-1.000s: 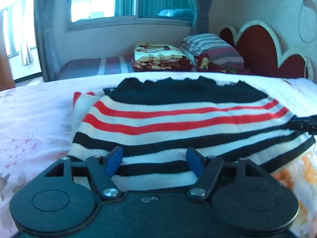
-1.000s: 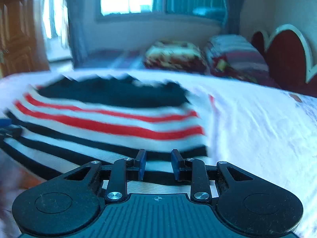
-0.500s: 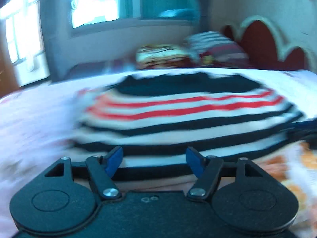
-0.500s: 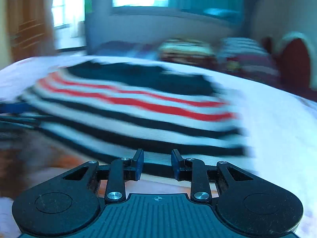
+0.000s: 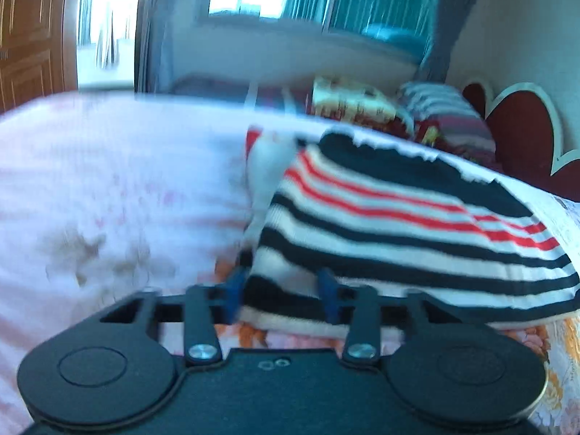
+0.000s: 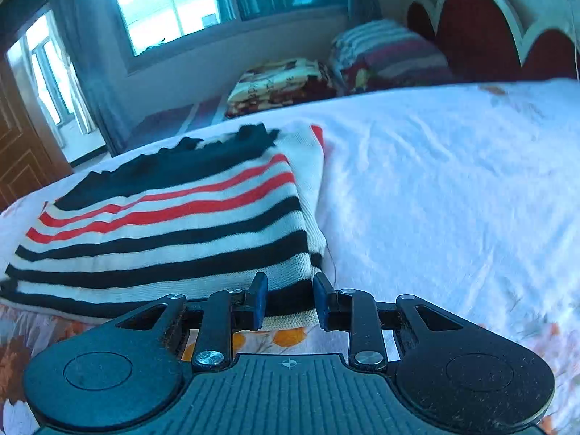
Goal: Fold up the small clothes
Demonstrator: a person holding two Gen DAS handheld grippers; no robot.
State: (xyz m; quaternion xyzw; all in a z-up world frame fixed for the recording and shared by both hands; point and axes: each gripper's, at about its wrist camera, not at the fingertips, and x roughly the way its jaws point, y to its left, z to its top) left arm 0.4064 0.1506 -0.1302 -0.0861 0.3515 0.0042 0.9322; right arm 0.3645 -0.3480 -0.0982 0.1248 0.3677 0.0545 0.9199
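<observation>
A small striped sweater (image 5: 398,224), black, white and red, lies folded flat on the bed; it also shows in the right wrist view (image 6: 174,228). My left gripper (image 5: 281,297) is open, its blue fingers either side of the sweater's near left corner. My right gripper (image 6: 290,299) is open with a narrower gap, fingers either side of the sweater's near right corner at the hem. The left wrist view is blurred.
The bed has a white and pink floral sheet (image 6: 453,188). Folded blankets (image 6: 282,83) and a striped pillow (image 6: 384,54) lie at the far side by the red headboard (image 6: 482,25). A window and a wooden door stand behind.
Both grippers have swung outward to the sweater's two near corners: the left one to the left corner, the right one to the right corner. The right gripper's fingers have opened wider.
</observation>
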